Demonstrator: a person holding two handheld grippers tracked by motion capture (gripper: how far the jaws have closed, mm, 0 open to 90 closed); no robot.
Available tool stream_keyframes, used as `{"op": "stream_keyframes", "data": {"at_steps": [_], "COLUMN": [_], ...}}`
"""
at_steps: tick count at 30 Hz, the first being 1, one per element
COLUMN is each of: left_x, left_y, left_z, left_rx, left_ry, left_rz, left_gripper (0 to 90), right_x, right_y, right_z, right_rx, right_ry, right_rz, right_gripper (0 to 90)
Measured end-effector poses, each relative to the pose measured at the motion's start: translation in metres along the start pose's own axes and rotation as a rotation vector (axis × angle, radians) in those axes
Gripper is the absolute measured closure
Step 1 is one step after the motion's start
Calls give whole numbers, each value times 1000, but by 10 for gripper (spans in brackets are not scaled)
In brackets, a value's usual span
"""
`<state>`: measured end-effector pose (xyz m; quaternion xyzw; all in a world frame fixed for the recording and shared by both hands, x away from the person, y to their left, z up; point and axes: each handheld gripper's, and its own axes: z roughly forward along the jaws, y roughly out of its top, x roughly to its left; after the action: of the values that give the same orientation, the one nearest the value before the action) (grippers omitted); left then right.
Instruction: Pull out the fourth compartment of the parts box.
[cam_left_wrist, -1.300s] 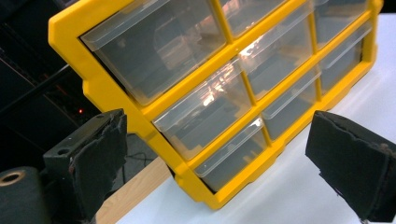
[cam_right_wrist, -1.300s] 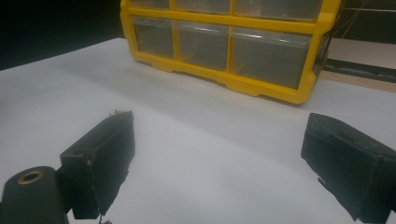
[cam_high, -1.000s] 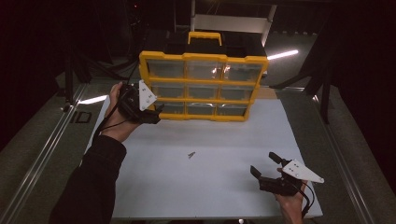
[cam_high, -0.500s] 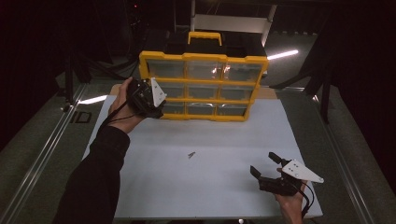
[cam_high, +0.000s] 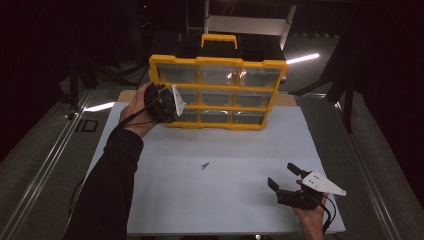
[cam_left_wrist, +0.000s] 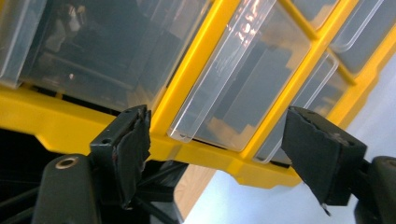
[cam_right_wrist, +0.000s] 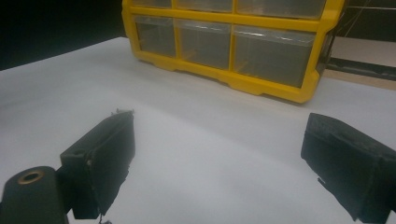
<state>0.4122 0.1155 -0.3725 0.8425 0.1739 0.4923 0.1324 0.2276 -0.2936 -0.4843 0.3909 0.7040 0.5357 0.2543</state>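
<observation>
left tongs (cam_left_wrist: 217, 154) narrowing, unclamped, around a clear drawer (cam_left_wrist: 233, 79); right tongs (cam_right_wrist: 219, 163) agape, empty

Laboratory-style recording bench in a darkened room. A white rectangular tabletop (cam_high: 225, 200) sits between grey metal side rails (cam_high: 45, 165). Just ahead of the left gripper (cam_high: 167, 102) stands a yellow plastic parts organiser with clear drawers (cam_high: 220, 92); dark stands and strip lights (cam_high: 302, 58) lie beyond it.

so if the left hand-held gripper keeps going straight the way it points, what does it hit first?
Probably the clear drawer front in the yellow organizer: the left hand-held gripper has its jaws, just closing, either side of that drawer's handle lip. Depth is unclear.
</observation>
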Motion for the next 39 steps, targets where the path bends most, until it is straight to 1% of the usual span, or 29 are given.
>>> {"op": "stream_keyframes", "data": {"at_steps": [1, 4, 8, 11, 14, 18, 23, 25, 32, 34, 36, 39], "left_x": [-1, -3, -4, -4, -5, -7, -15, -18, -29, -31, -34, -38], "left_y": [1, 4, 7, 9, 13, 18, 19, 20, 25, 25, 25, 25], "left_z": [1, 5, 9, 12, 14, 17, 24, 26, 29, 31, 32, 35], "left_rx": [6, 19, 29, 44, 50, 50, 50, 45, 40, 58, 60, 61], "left_ry": [11, 28, 50, 67, 102, 133, 170, 190, 250, 265, 273, 300], "left_rz": [21, 48, 54, 79, 95, 109, 148, 172, 238, 267, 276, 297], "left_gripper": [260, 282, 307, 315, 335, 358, 395, 417, 477, 492, 509, 548], "right_x": [0, -1, -1, -1, -1, -1, -1, -2, -1, -1, -1, -1], "right_y": [0, 0, 0, 0, 0, -1, -1, -1, -2, -2, -2, -2], "right_z": [0, 0, 0, 0, 0, 1, 1, 1, 2, 2, 2, 2], "right_rx": [-1, -3, 1, 1, 2, 6, 6, 7, 15, 14, 13, 13], "right_ry": [-1, 0, 1, 0, 0, -2, -2, -3, 0, -2, -2, -1], "right_rz": [1, 3, 1, 1, 3, 2, 2, 1, -2, -1, -2, -2], "right_gripper": [99, 99, 99, 99, 99, 99, 99, 99, 99, 99, 100, 99]}}
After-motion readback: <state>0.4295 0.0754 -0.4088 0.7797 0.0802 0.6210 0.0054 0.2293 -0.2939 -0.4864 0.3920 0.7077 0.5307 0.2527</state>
